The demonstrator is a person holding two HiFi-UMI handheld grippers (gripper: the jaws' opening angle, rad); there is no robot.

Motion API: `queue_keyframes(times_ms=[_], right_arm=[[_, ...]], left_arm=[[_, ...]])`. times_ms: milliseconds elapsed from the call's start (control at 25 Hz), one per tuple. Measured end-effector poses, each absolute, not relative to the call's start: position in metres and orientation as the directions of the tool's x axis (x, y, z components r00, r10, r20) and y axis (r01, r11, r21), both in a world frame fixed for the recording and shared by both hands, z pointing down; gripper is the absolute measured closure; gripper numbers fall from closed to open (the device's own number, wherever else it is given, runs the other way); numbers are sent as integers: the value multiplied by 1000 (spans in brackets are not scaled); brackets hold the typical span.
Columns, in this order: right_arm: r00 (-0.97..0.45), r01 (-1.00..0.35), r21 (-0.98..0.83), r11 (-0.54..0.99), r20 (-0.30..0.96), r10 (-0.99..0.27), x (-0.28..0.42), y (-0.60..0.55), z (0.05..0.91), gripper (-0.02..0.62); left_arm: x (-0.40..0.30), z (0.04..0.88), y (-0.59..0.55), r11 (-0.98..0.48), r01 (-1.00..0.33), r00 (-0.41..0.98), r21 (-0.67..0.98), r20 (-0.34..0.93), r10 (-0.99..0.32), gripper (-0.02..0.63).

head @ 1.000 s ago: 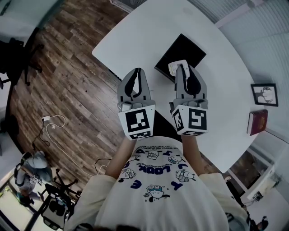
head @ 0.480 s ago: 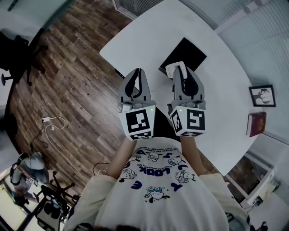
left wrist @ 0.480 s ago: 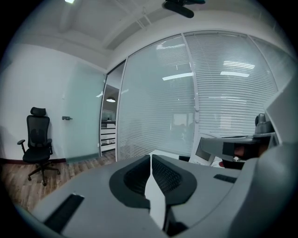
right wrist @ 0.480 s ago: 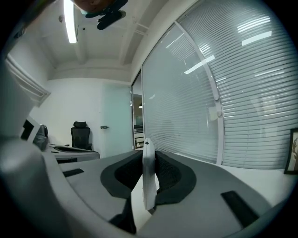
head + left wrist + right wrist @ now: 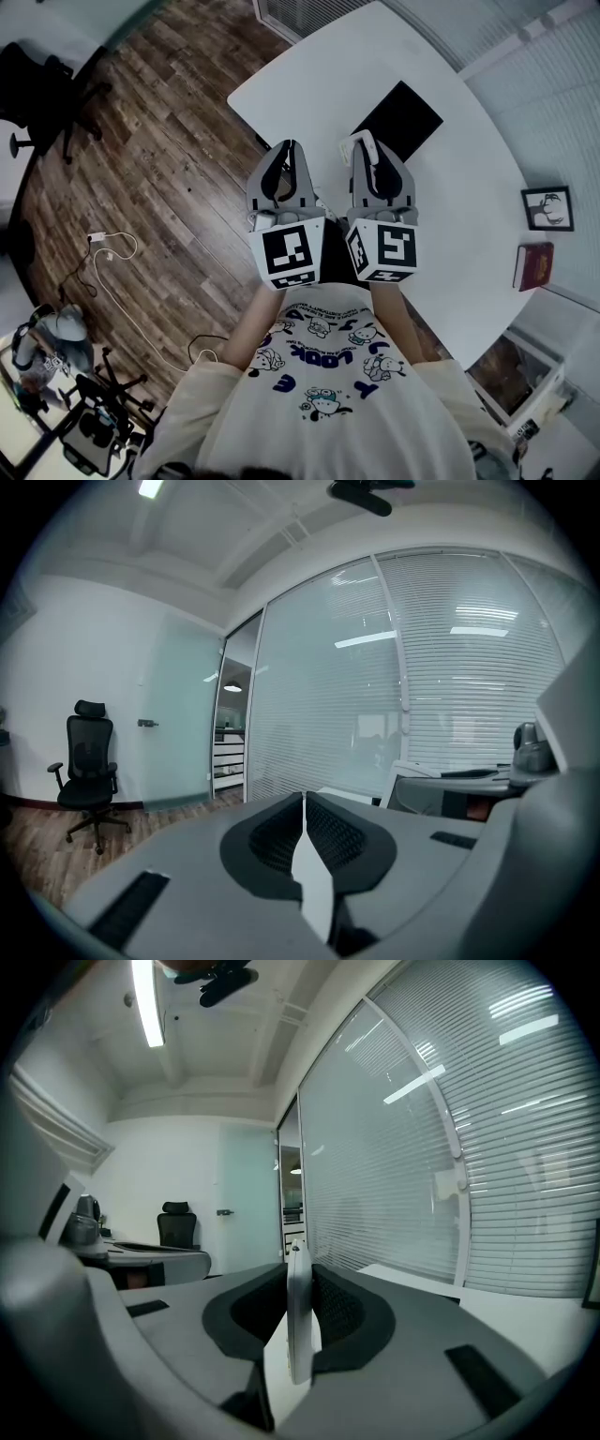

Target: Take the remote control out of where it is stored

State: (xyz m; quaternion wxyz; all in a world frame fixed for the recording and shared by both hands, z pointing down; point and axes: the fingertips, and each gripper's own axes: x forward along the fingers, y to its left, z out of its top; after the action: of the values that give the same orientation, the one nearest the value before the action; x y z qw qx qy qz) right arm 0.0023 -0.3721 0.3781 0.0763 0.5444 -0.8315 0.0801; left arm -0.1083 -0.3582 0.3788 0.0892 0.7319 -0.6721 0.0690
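Wood-plank brown floor point(image 5: 150, 141) fills the left of my head view, with a black swivel office chair point(image 5: 87, 761) standing out on it. White round-cornered table point(image 5: 478, 234) takes the upper right. Flat black rectangular case point(image 5: 412, 114) lies near the table's far left edge, long side slanted toward the far corner.

My left gripper point(image 5: 284, 148) hangs off the table's left edge, over the floor. Its jaws are pressed together and there is nothing in them. I see the two dark pads meeting in the left gripper view.

My right gripper point(image 5: 366, 142) is just beside it, over the table's left edge at the near end of the black case. Its jaws pinch the slim white remote control point(image 5: 298, 1316), which stands edge-on between the pads with its tip poking past them. The remote is off the table surface and held only by this gripper.

Dark red book point(image 5: 533, 265) lies at the table's right edge. Small black-framed picture point(image 5: 548, 208) sits just beyond it along the same edge.
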Motion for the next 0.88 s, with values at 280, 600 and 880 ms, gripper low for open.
queue_keyframes(times_ms=[280,600,880], right_arm=[[-396,-917,-51,395,228,-890,-4,-362,382,512],[-389,-921,-67,384,231,-892,-1,-360,385,514],[-381,-924,-70,375,229,-896,4,-355,383,513]], left_arm=[[-112,379,-350,-82,-996,89,41,223,-971,581],[-108,380,-350,-95,-995,102,41,221,-970,581],[-102,378,-346,-107,-994,112,37,218,-970,581]])
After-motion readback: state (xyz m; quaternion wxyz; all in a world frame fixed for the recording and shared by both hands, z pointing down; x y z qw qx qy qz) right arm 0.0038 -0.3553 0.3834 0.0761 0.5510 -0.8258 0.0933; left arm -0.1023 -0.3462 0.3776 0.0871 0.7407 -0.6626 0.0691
